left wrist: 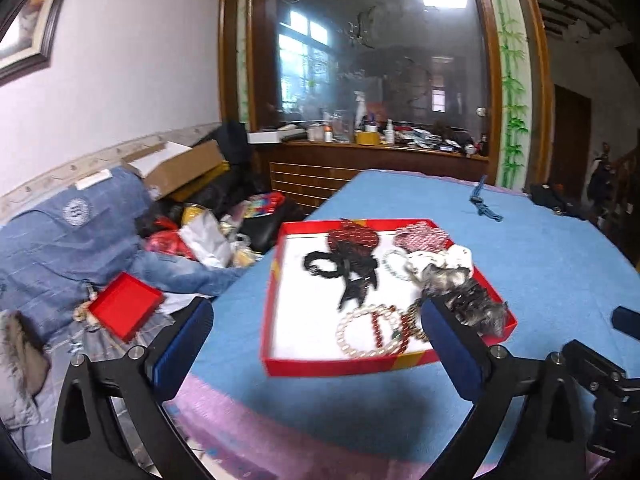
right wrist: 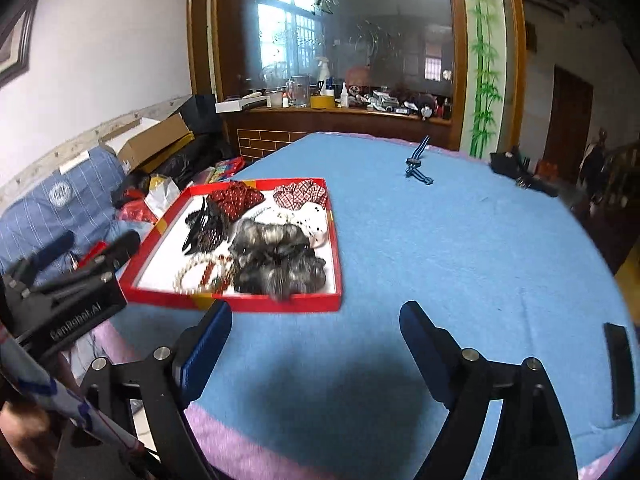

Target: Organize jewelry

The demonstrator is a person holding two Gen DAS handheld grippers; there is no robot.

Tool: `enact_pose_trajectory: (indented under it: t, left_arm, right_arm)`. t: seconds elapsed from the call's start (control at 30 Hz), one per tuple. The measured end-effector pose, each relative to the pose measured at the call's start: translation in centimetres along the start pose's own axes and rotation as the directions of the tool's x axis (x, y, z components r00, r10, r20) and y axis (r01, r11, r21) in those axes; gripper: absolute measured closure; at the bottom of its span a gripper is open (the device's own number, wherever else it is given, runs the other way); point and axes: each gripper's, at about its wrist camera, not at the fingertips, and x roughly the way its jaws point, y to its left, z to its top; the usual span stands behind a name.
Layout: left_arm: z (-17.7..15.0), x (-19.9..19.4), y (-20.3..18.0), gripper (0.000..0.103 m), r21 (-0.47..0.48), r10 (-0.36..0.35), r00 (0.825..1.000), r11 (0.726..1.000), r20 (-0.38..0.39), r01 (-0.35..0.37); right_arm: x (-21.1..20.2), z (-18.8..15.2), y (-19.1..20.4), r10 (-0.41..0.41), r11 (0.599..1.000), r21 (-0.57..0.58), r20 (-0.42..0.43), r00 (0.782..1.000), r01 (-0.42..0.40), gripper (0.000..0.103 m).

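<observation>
A round desk (left wrist: 540, 264) draped in a blue fleece cloth with a pink border is filling both views, carrying a shallow red cardboard tray with a white floor (left wrist: 280, 280) that is holding the jewelry and hair pieces. The left wrist view is looking down into the tray from its near edge, showing a black plastic claw clip (left wrist: 352, 280), a white pearl bracelet (left wrist: 360, 334) overlapping a dark red bead bracelet (left wrist: 394, 326), and a pale green bead bracelet (left wrist: 390, 262); the right wrist view is seeing the same tray (right wrist: 336, 240) from the side, where a grey furry scrunchie (right wrist: 276, 258) is hiding much of the beads. Only the left view is showing a separate red box lid (left wrist: 124, 306) lying off the desk on piled blue fabric. Only the right view is showing a flat black rectangular object (right wrist: 620, 372) at the desk's right edge. A blue striped cord (right wrist: 418, 162) is lying on the far side of the cloth. The left gripper (left wrist: 316, 330) is holding its jaws wide apart and empty before the tray; the right gripper (right wrist: 316, 330) is likewise spread wide over bare cloth, gripping nothing.
</observation>
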Motion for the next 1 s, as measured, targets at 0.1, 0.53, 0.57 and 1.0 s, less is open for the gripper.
enact_pose_trajectory:
  t: [0.1, 0.53, 0.57, 1.0]
  left_arm:
    - [-0.7, -1.3, 0.4, 0.000, 0.002, 0.044, 0.999, 0.999, 0.004, -0.044]
    - [-2.8, -3.5, 1.1, 0.000, -0.088, 0.134, 0.991, 0.987, 0.003, -0.133]
    - [-2.8, -3.5, 1.2, 0.000, -0.089, 0.137, 0.991, 0.987, 0.000, -0.137]
    - [-4.1, -1.4, 0.6, 0.000, -0.014, 0.122, 0.984, 0.992, -0.126, -0.125]
  right_arm:
    - [-1.4, -0.4, 0.1, 0.009, 1.000, -0.003, 0.010, 1.000, -0.009, 0.010]
    - [-2.0, -1.9, 0.9, -0.002, 0.999, -0.045, -0.007, 1.000, 0.001, 0.007]
    - [-1.9, -2.0, 1.1, -0.002, 0.999, -0.051, -0.012, 1.000, 0.002, 0.007]
    - [-1.2, -2.6, 2.6, -0.013, 0.995, -0.104, -0.056, 0.998, 0.007, 0.007]
